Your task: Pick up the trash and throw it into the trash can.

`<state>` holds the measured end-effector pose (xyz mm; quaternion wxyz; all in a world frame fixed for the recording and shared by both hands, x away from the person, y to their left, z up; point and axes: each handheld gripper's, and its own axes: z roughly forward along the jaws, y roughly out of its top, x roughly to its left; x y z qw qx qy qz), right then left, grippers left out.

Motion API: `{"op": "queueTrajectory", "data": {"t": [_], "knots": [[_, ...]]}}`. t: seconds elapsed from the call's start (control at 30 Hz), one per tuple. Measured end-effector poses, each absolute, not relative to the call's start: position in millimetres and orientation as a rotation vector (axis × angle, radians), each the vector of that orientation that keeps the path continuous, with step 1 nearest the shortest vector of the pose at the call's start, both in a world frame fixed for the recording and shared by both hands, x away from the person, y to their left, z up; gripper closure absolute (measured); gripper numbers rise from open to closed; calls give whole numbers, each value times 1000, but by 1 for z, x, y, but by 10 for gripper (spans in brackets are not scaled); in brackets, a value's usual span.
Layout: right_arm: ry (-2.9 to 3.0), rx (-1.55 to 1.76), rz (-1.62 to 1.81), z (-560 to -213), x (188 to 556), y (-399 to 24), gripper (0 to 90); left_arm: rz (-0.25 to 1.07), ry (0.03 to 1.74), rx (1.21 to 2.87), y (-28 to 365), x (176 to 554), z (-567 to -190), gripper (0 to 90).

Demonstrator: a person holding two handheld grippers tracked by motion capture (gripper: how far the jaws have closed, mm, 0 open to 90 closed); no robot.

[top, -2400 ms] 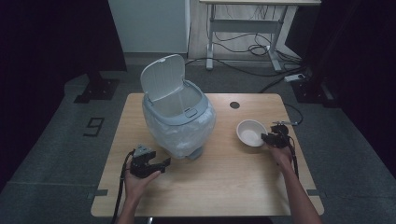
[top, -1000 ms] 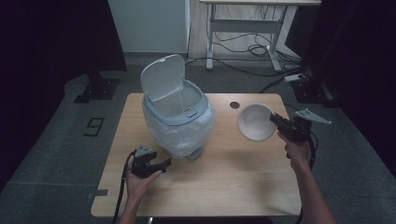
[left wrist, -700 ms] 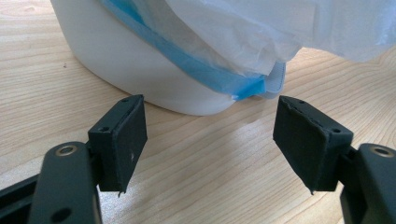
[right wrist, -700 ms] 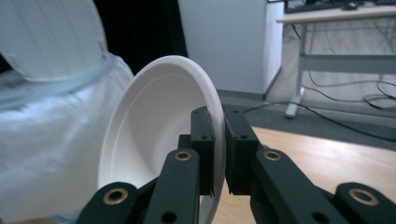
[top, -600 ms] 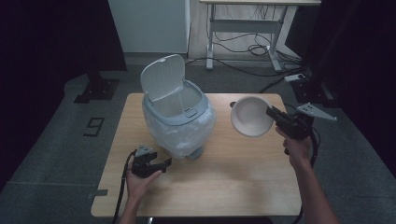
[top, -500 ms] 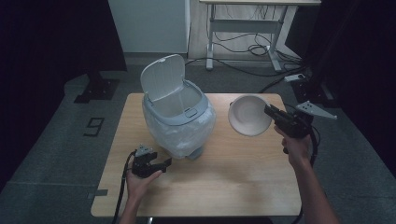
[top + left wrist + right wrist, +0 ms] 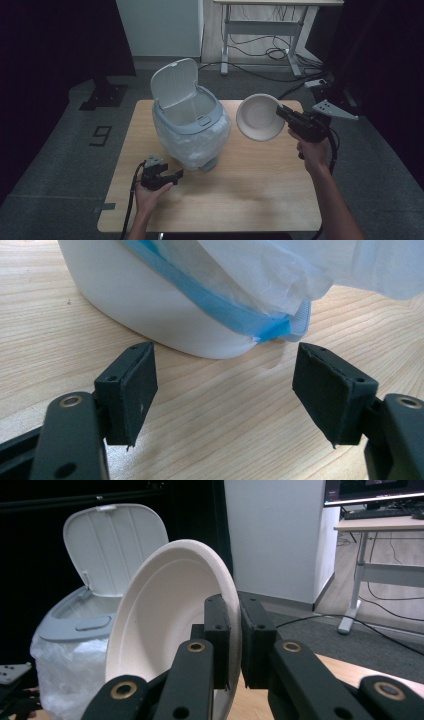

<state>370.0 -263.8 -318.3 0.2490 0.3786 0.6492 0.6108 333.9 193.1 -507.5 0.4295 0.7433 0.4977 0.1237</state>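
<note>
I look down on a light wooden table (image 7: pixel 240 195) standing on a grey floor. On it, toward eleven o'clock from the centre, stands the largest object: a white trash bin (image 7: pixel 192 132) with a grey rim, lined with a thin white bag (image 7: pixel 185 150) that puffs out over its sides. Its lid (image 7: pixel 175 82) is swung up and open at the back, toward twelve o'clock.

At about two o'clock, raised above the table, I hold a white paper bowl (image 7: pixel 259 117) tipped up on edge, its hollow facing the bin, just beside the bin's right side but apart from it. My right gripper (image 7: pixel 281 111) pinches the bowl's rim: in the right gripper view the two black jaws are closed tight with the rim of the bowl (image 7: pixel 170 625) between them, the bin (image 7: pixel 75 650) behind at nine o'clock.

At about eight o'clock, my left gripper (image 7: pixel 175 176) rests low on the table, just in front of the bin. In the left gripper view its jaws stand wide apart with nothing between them, pointed at the bin's white base (image 7: pixel 165 310) and a blue band of the bag (image 7: pixel 235 315).
</note>
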Motion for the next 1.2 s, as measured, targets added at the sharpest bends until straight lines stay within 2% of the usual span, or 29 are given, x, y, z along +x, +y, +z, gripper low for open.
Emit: {"op": "queueTrajectory", "data": {"t": [1.2], "knots": [[1777,947,1722,-281,376,-229,834,294,1248,1861,193,334,-509,257]]}}
